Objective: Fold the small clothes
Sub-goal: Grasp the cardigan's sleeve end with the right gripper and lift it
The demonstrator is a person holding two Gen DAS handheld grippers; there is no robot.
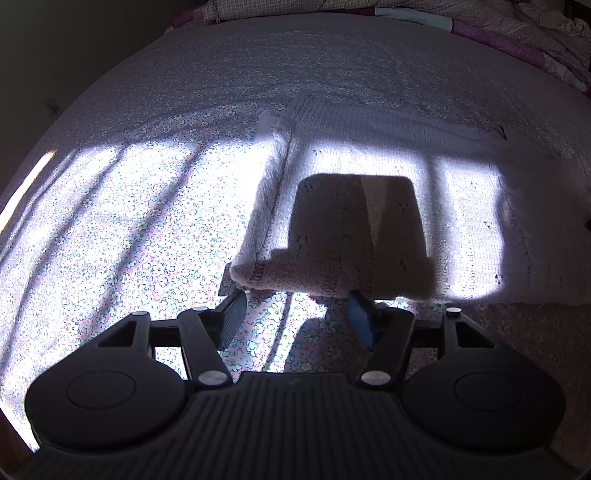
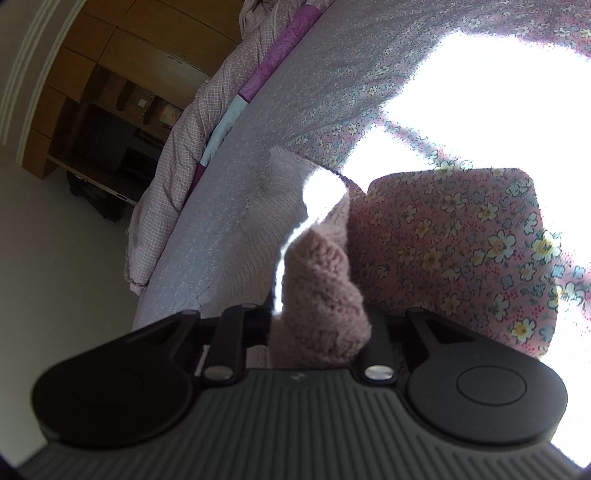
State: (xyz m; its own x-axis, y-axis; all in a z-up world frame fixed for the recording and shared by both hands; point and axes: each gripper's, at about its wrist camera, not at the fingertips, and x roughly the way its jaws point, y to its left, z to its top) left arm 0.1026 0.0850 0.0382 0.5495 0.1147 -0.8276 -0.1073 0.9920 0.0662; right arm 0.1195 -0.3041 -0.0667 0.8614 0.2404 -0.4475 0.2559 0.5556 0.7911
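A: Right gripper, nearest lens — item 1. Jaws narrow, clamped on a bunched fold of pink knit garment; knit fills the gap, pads hidden behind it.

B: Left gripper?

A: Item 2. Jaws wide, nothing between them. Fingertips sit just short of garment's near hem, one each side of it, maybe just under the edge; can't tell if touching.

B: Garment location?

A: Item 3. Lies flat on floral bedsheet, spread away from left gripper twd quilt at far edge of bed. Sleeve or side panel already lapped along its left side, by my read. One corner is up off the sheet in right gripper.

B: Step in hand?

A: Prob. a lift-and-fold of the held corner across the body. Advice: keep right grip firm, knit is thick & stretchy, slips easy. Left shd pinch the hem before any lift, so both corners travel level. Lay down slow, edges matched to garment's far side. Glare hides part of sheet; check for wrinkles after.
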